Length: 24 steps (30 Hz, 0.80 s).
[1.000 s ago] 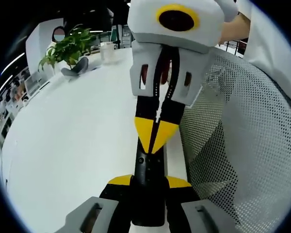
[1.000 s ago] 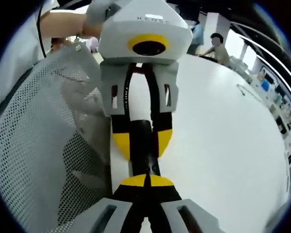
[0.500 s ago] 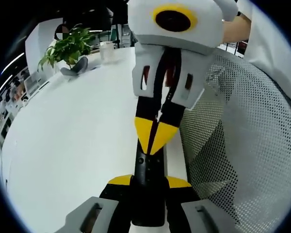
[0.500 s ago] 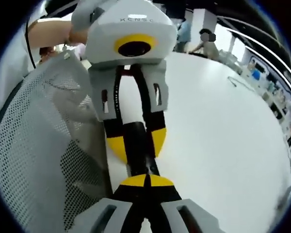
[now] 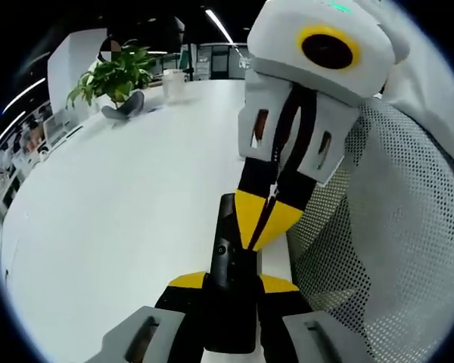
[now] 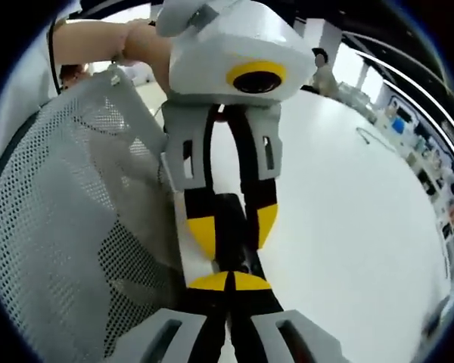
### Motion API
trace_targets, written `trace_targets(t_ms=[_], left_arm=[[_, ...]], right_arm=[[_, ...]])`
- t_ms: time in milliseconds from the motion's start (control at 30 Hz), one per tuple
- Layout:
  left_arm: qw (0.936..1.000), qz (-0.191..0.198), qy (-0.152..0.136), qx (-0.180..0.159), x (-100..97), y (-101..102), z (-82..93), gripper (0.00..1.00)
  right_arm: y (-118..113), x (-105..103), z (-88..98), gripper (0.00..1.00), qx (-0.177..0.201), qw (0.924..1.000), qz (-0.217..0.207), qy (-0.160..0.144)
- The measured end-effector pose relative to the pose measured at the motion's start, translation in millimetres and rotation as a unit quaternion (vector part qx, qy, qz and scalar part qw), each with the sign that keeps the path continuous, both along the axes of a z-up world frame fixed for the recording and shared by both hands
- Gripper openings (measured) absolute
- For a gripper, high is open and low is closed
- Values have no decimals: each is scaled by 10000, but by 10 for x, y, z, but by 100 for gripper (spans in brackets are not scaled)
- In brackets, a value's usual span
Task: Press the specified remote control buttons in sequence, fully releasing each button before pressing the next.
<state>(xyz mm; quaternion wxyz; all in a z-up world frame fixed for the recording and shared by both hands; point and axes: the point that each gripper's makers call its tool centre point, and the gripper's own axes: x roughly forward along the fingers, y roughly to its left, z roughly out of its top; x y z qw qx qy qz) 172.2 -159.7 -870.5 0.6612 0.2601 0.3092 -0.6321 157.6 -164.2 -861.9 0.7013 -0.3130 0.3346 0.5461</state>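
Note:
A black remote control (image 5: 226, 243) lies lengthwise between the yellow-tipped jaws of my left gripper (image 5: 231, 283), which is shut on it above the white table (image 5: 121, 204). My right gripper (image 5: 263, 227) leans in from the upper right, shut. Its joined yellow tips rest on the remote's upper face near the right edge. In the right gripper view my right gripper (image 6: 228, 282) points with shut tips at the near end of the remote (image 6: 227, 215). Facing it, my left gripper (image 6: 234, 231) clamps the remote from both sides. The buttons are hidden.
A mesh chair back (image 5: 386, 249) stands close on the right of the left gripper view, and the chair back (image 6: 60, 227) is on the left of the right gripper view. A potted plant (image 5: 113, 74) and a white cup (image 5: 172, 82) stand far off. A hand (image 6: 140, 41) holds the left gripper.
In the left gripper view the right gripper has swung rightwards and now leans, its shut tips nearer the remote's right edge. More of the remote's far end shows.

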Motion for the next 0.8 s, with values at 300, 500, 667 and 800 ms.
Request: trace_targets(t_ms=[300, 500, 667, 800], left_arm=[[10000, -40, -66, 64, 1, -2, -9, 24], [9999, -64, -78, 92, -2, -2, -9, 24], [10000, -6, -16, 66, -2, -3, -5, 24], [10000, -17, -63, 40, -5, -3, -10, 24]], right_arm=[[42, -25, -35, 0, -340, 9988, 343, -77], [41, -18, -18, 0, 10, 9998, 84, 166], [3, -3, 9, 0, 279, 9985, -277, 383], [-28, 35, 16, 0, 211, 9989, -340, 244]])
